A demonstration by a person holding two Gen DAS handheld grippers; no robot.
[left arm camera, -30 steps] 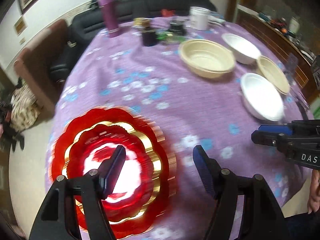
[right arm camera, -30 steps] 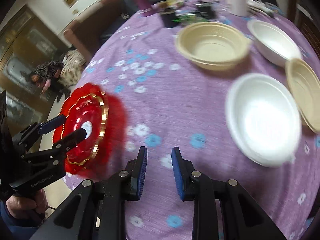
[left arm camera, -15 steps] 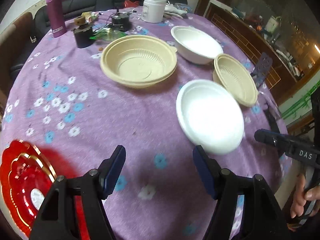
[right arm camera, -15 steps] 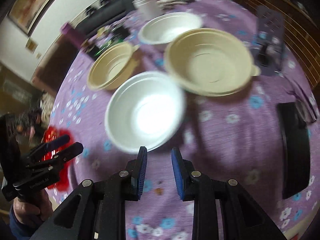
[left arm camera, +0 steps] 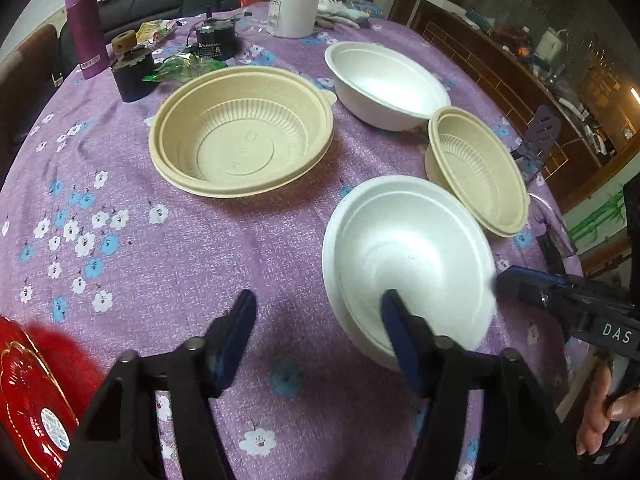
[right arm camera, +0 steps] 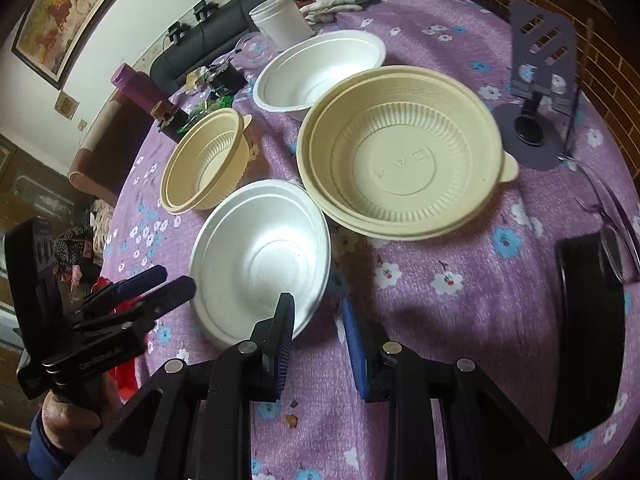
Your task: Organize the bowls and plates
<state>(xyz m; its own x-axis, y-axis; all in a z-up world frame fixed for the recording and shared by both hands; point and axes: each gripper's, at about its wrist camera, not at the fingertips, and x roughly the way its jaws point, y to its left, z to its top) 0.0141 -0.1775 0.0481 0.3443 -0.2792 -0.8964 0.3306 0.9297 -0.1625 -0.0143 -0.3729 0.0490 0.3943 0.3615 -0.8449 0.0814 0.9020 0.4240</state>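
Observation:
A near white foam bowl (left arm camera: 408,256) (right arm camera: 260,256) sits on the purple flowered tablecloth (left arm camera: 168,264). Two beige bowls (left arm camera: 244,140) (left arm camera: 476,172) and a far white bowl (left arm camera: 384,84) stand behind it. A red and gold plate (left arm camera: 28,404) lies at the table's left edge. My left gripper (left arm camera: 320,344) is open and empty, its right finger over the near white bowl's front rim. My right gripper (right arm camera: 318,336) is open and empty just in front of that bowl, its left finger over the rim; it also shows in the left wrist view (left arm camera: 516,280).
At the far side stand a purple bottle (left arm camera: 86,32), a white jar (left arm camera: 294,8), a black cup (left arm camera: 132,74) and small clutter. A purple phone stand (right arm camera: 540,80) and a black flat object (right arm camera: 588,320) lie to the right. A sofa is behind the table.
Both grippers have swung from the red plate side toward the bowls and closed in on the near white bowl. The right gripper's jaws have opened a little wider.

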